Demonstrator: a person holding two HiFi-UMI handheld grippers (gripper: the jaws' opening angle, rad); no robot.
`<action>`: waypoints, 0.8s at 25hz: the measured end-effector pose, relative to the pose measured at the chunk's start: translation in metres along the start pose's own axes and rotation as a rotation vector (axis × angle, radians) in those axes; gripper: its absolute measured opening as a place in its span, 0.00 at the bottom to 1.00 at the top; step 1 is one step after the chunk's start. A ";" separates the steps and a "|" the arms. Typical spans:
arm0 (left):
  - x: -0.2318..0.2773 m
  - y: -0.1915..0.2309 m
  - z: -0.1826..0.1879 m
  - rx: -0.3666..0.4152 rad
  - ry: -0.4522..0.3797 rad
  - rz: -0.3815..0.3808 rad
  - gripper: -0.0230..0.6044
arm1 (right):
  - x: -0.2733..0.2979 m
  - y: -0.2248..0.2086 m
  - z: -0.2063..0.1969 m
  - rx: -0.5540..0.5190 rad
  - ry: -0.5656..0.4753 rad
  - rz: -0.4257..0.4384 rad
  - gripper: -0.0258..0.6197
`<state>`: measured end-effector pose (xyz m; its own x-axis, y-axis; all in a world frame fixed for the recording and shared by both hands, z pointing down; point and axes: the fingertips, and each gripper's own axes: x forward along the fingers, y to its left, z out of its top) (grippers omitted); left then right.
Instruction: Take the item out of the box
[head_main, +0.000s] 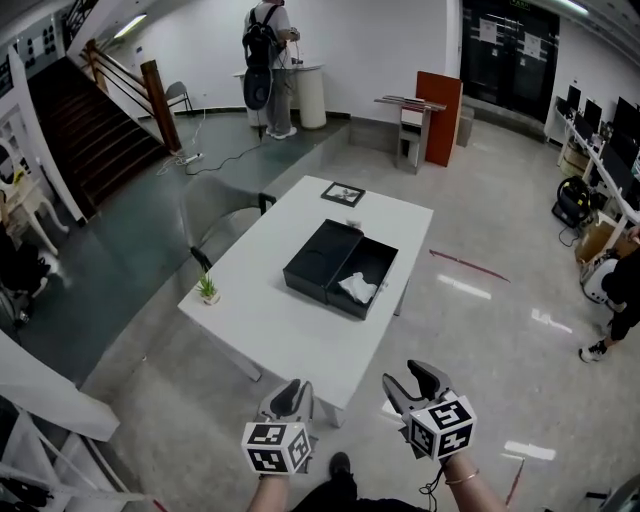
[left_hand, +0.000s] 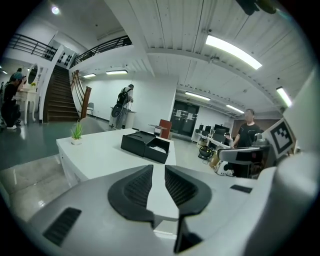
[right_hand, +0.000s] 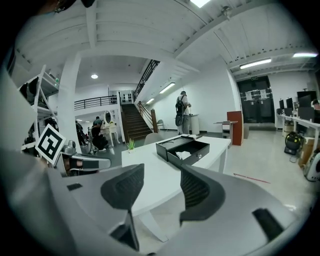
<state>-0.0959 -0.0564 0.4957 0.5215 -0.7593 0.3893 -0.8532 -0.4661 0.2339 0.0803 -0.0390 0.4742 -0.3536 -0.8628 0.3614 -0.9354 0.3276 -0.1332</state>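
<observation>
Both grippers are hovering at the near edge of the scene, short of the white table (head_main: 300, 330) and well apart from anything on it. The left gripper (head_main: 293, 388) is showing its jaws drawn nearly together with only a thin gap, and nothing is sitting between them in the left gripper view (left_hand: 159, 172). The right gripper (head_main: 410, 378) is holding its jaws clearly apart, and they too are framing only bare tabletop in the right gripper view (right_hand: 162, 175).

The black box (head_main: 372, 262) is lying open towards the far right of the table, with its lid (head_main: 320, 258) resting just beside it on the left, touching it. The white item (head_main: 358, 288) is lying inside the box, at its near end, crumpled against the dark lining.

A small potted plant (head_main: 207, 290) is standing at the table's left edge, and a framed picture (head_main: 343, 193) is lying flat at the far end. A person (head_main: 268, 60) with a backpack is standing far off by the back wall.
</observation>
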 end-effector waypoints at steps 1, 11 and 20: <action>0.006 0.005 0.004 -0.001 0.001 -0.005 0.13 | 0.007 -0.003 0.003 -0.001 0.002 -0.007 0.37; 0.048 0.041 0.032 -0.008 -0.005 -0.044 0.13 | 0.059 -0.014 0.033 -0.020 0.004 -0.053 0.37; 0.072 0.063 0.038 -0.026 0.004 -0.035 0.14 | 0.092 -0.032 0.053 -0.067 0.008 -0.073 0.37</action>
<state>-0.1122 -0.1582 0.5047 0.5510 -0.7408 0.3842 -0.8344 -0.4804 0.2704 0.0773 -0.1493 0.4631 -0.2840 -0.8823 0.3753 -0.9563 0.2890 -0.0444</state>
